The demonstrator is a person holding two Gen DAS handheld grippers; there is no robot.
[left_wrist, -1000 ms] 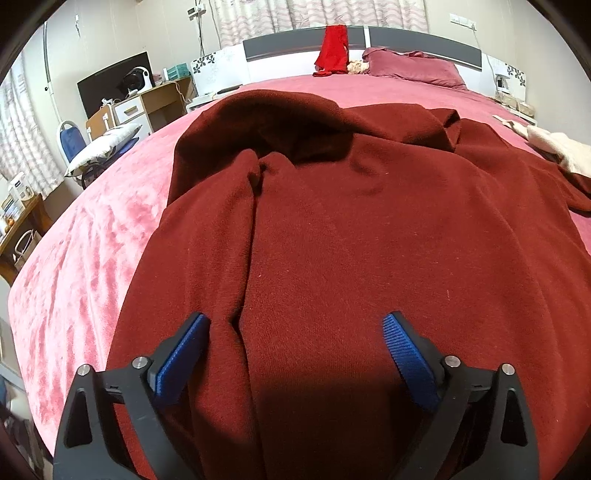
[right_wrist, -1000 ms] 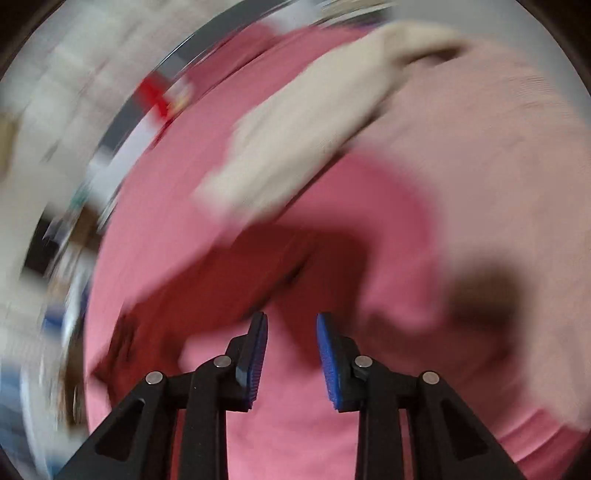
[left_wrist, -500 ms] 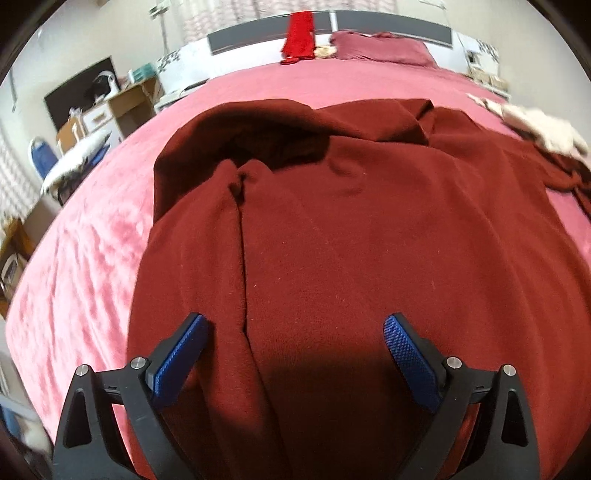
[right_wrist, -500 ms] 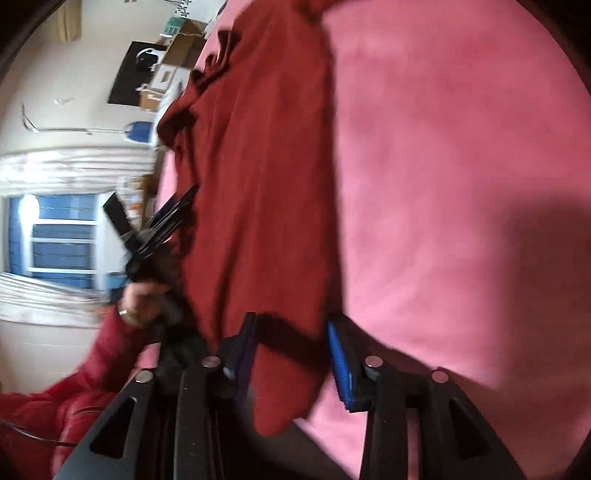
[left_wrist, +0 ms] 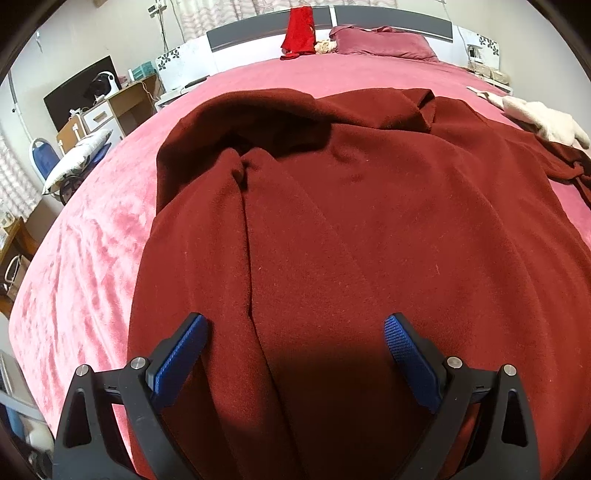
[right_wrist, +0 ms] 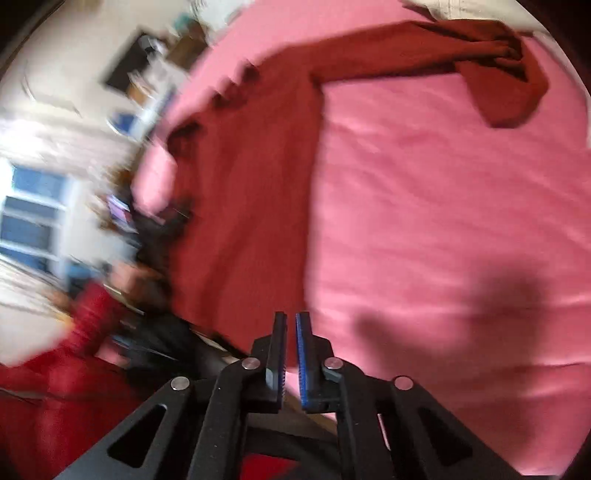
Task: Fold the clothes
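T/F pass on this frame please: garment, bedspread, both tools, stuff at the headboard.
1. The dark red garment lies spread on a pink bedspread. True.
2. The left tool is clamped on a fold of the garment. False: its jaws stand wide apart over the cloth, gripping nothing.
3. The right tool has its jaws almost together. True: they are closing, and the blurred view does not show whether cloth is caught between them.
4. A bright red cloth hangs on the headboard. True.
5. The cream garment lies left of the dark red one in the left wrist view. False: it lies at the right.
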